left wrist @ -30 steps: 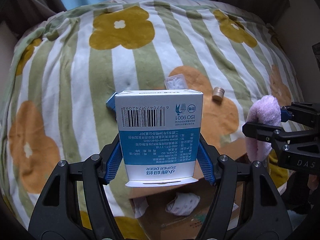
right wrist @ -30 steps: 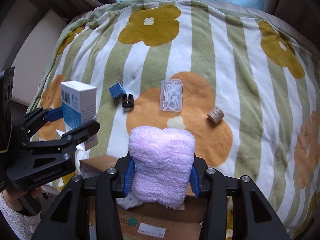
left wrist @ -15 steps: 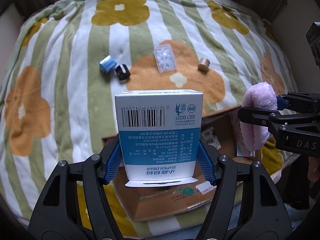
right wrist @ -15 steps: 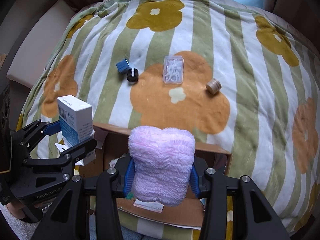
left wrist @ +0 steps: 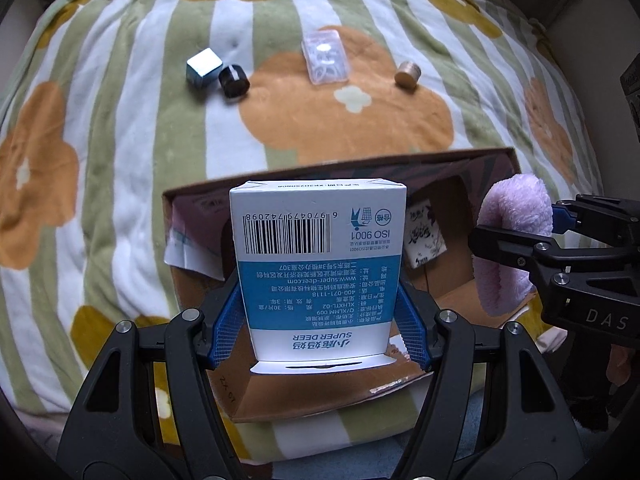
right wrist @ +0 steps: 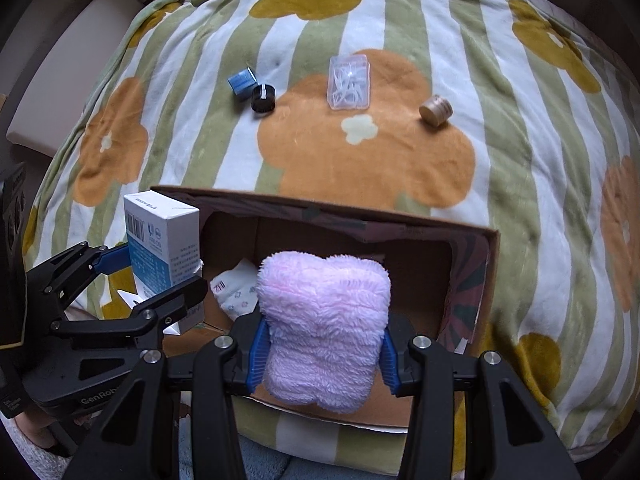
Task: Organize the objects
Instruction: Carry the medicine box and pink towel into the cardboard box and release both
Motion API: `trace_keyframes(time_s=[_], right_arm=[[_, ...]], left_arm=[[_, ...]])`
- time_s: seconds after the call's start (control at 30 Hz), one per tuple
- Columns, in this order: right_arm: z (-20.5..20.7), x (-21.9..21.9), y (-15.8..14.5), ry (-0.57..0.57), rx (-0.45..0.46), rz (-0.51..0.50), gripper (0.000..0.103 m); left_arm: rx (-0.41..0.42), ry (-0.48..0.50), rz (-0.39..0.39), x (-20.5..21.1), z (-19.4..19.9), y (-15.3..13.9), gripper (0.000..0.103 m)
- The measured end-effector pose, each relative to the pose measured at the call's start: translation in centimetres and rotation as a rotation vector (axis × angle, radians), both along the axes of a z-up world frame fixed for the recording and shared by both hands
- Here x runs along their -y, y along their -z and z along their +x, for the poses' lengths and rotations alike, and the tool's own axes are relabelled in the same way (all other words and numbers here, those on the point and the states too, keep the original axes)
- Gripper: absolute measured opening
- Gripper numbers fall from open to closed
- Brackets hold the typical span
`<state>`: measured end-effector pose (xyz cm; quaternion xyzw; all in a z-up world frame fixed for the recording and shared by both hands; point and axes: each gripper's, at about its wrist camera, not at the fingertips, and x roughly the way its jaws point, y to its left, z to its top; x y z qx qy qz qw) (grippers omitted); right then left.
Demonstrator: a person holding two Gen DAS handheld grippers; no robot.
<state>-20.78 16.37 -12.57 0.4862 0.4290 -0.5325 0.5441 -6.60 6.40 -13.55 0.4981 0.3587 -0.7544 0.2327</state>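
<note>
My left gripper [left wrist: 318, 332] is shut on a white and blue carton [left wrist: 318, 264], held upright over the left part of an open cardboard box [left wrist: 516, 160]. The carton also shows in the right wrist view [right wrist: 164, 248]. My right gripper [right wrist: 322, 350] is shut on a fluffy pink cloth [right wrist: 324, 328], held over the same box [right wrist: 490, 264]. The cloth shows at the right in the left wrist view [left wrist: 508, 244]. On the blanket beyond the box lie a blue cube [right wrist: 242, 82], a black cap [right wrist: 263, 98], a clear plastic case [right wrist: 349, 82] and a small tan cylinder [right wrist: 436, 110].
The flowered striped blanket [right wrist: 400, 12] covers a rounded cushion that drops off at both sides. Inside the box lie a printed white packet [right wrist: 236, 290] and a small printed card [left wrist: 424, 234]. A pale cushion [right wrist: 60, 92] is at the far left.
Both grippers have pulled back toward me with their loads. The cardboard box has come fully into view beneath them, and the small items on the blanket now lie farther away.
</note>
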Motion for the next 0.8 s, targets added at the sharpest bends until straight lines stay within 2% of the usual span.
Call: trace_keyframes(time_s=[0.27, 0.67, 0.7, 0.73, 0.77, 0.8], right_arm=[[-0.3, -1.3, 2.0, -0.011, -0.001, 0.032, 0.042], [0.1, -1.7, 2.7, -0.04, 0.008, 0.035, 0.042], [0.1, -1.7, 2.8, -0.037, 0.009, 0.038, 0.043], [0.0, -1.7, 2.8, -0.033, 0.012, 0.037, 0.047], [-0.1, -1.7, 2.9, -0.029, 0.017, 0.036, 0.057], [-0.3, -1.8, 2.8, -0.024, 0.019, 0.032, 0.065]], left_arm=[[0.02, 0.011, 0.027, -1.3, 0.1, 1.9, 0.064], [-0.013, 0.03, 0.008, -2.2, 0.1, 1.8, 0.064], [-0.03, 0.022, 0.018, -2.1, 0.2, 1.8, 0.068], [-0.043, 0.009, 0.028, -2.1, 0.3, 1.8, 0.086], [-0.049, -0.006, 0.033, -2.1, 0.5, 1.9, 0.098], [-0.062, -0.022, 0.028, -2.2, 0.7, 1.7, 0.103]])
